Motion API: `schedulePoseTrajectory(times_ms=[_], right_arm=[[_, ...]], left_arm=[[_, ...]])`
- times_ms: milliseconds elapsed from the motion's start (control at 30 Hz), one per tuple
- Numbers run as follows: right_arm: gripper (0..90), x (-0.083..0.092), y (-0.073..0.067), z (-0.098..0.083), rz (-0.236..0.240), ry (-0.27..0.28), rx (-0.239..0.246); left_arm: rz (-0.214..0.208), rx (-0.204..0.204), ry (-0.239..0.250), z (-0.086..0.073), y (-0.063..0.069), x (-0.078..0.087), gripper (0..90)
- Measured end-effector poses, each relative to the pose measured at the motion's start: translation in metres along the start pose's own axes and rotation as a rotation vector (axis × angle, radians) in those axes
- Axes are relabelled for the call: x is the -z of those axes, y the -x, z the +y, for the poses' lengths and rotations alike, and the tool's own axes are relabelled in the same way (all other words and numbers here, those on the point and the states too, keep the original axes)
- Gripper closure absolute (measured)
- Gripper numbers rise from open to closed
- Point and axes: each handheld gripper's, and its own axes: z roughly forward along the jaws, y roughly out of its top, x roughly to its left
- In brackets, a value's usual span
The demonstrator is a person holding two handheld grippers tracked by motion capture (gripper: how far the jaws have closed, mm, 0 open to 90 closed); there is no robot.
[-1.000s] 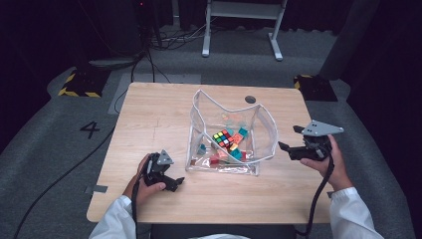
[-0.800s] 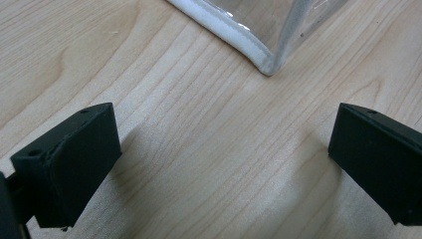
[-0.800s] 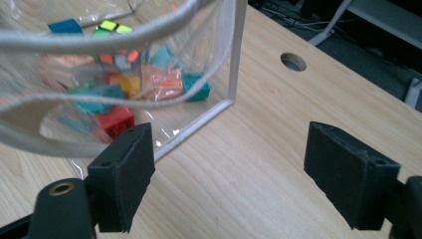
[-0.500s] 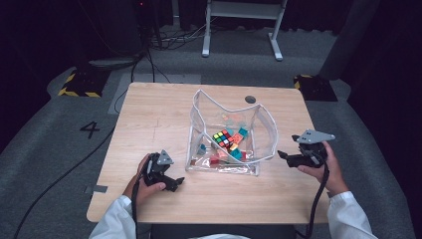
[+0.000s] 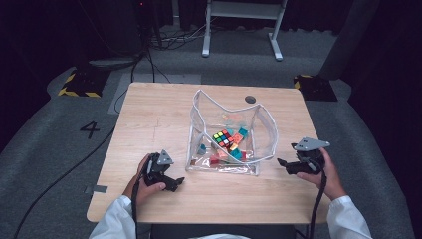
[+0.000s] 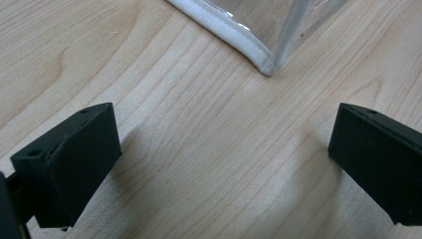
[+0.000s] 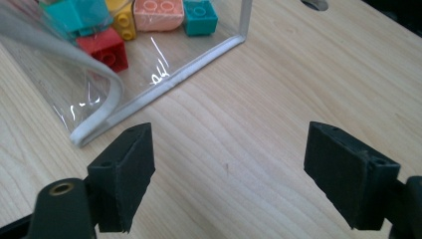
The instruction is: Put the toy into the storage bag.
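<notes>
The worktop (image 5: 149,124) carries a clear pouch (image 5: 225,133), standing open-mouthed between the two tools, with each near bottom corner just ahead of a tool. The left tool (image 5: 174,181) rests low beside its left corner, jaws spread wide and empty. The right tool (image 5: 283,164) sits off its right corner, jaws likewise parted with nothing between them.

The pouch looks soft and floppy: thin clear plastic walls sagging at the top, edged with a white sewn rim (image 6: 234,32). I judge it light but slick, so the bare film would slip and crumple; the stiffer white rim or a corner seam gives the surest hold.

Inside lie small hard pieces: a puzzle cube (image 5: 223,138), then toy bricks, red (image 7: 105,49), pink (image 7: 159,12), teal (image 7: 200,17) and yellow (image 7: 124,22). They would likely shift if the pouch tilts.
</notes>
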Motion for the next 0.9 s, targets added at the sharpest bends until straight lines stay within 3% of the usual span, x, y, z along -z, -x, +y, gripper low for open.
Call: schedulePoseTrajectory(times_ms=[633,900], right_arm=[[20.2,-0.007,-0.006,-0.044,0.011,-0.053,-0.039],[20.3,-0.003,-0.006,-0.065,0.017,-0.058,-0.084]], left_arm=[[-0.004,0.002,0.0,0.0,0.0,0.0,0.1],[-0.004,0.002,0.0,0.0,0.0,0.0,0.1]])
